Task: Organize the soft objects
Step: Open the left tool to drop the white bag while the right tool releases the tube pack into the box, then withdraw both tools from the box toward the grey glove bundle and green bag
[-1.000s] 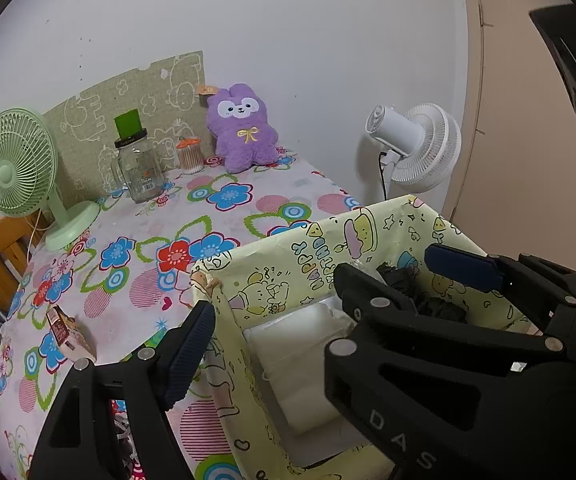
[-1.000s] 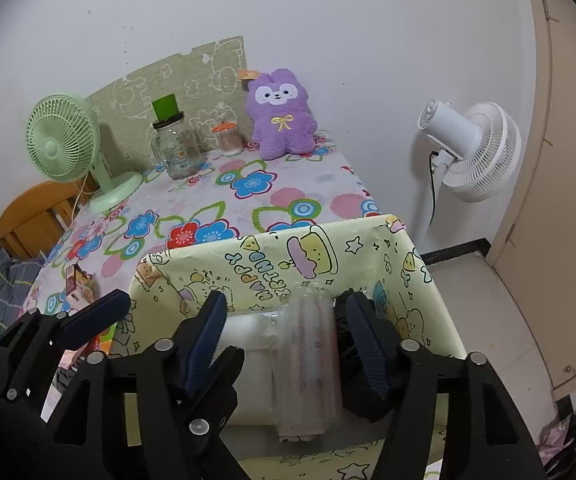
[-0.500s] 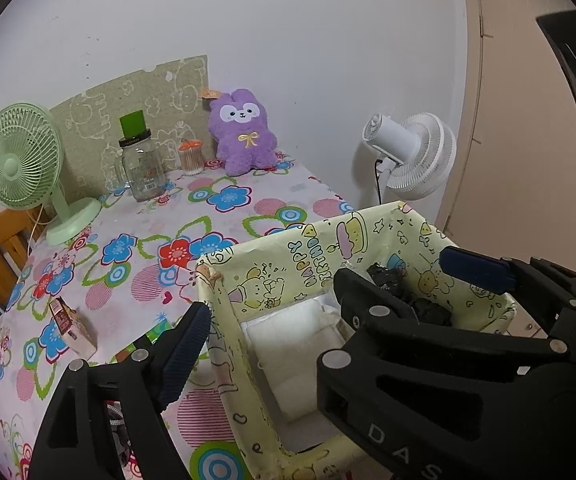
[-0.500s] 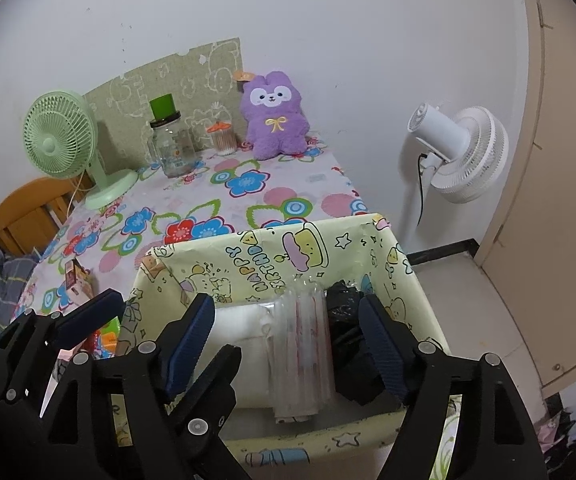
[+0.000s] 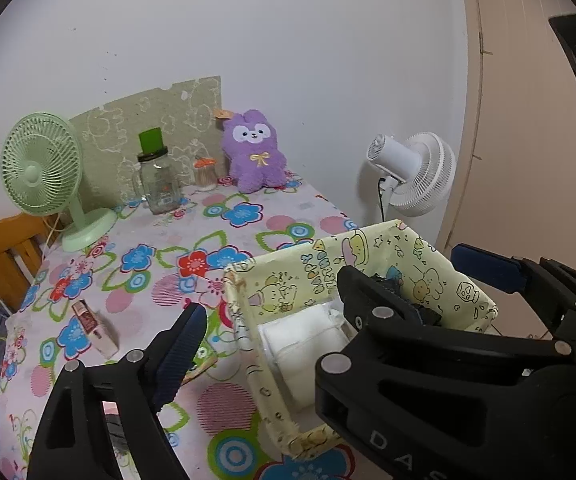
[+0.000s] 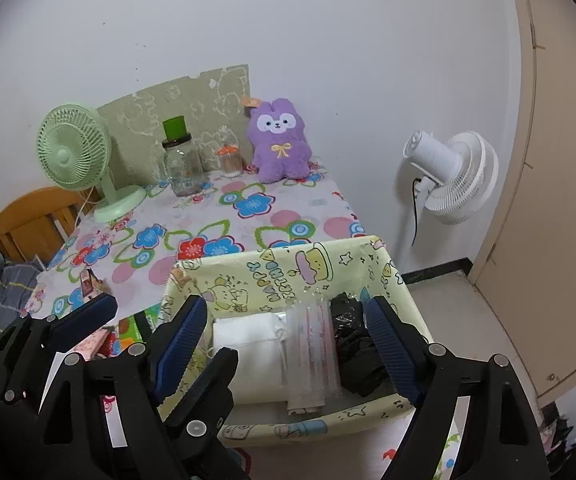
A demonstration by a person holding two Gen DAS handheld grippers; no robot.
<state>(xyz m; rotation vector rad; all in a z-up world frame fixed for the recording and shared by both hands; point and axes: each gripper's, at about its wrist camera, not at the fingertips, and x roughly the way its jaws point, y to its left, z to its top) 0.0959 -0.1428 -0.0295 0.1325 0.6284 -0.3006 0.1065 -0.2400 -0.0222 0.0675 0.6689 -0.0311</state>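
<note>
Both the right gripper [image 6: 288, 320] and left gripper [image 5: 272, 312] have risen, jaws spread and empty, above the yellow fabric bin [image 6: 288, 270], leaving the clear packet [image 6: 312, 356] stowed inside

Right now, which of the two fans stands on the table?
The green fan, left of the glass jar. The white fan stands beyond the table's right edge.

right gripper [image 6: 288, 344] let go of the clear packet [image 6: 313, 354] and spread wide; both grippers backed up and away from the yellow bin [image 6: 288, 268]; the packet's sitting inside it now.
</note>
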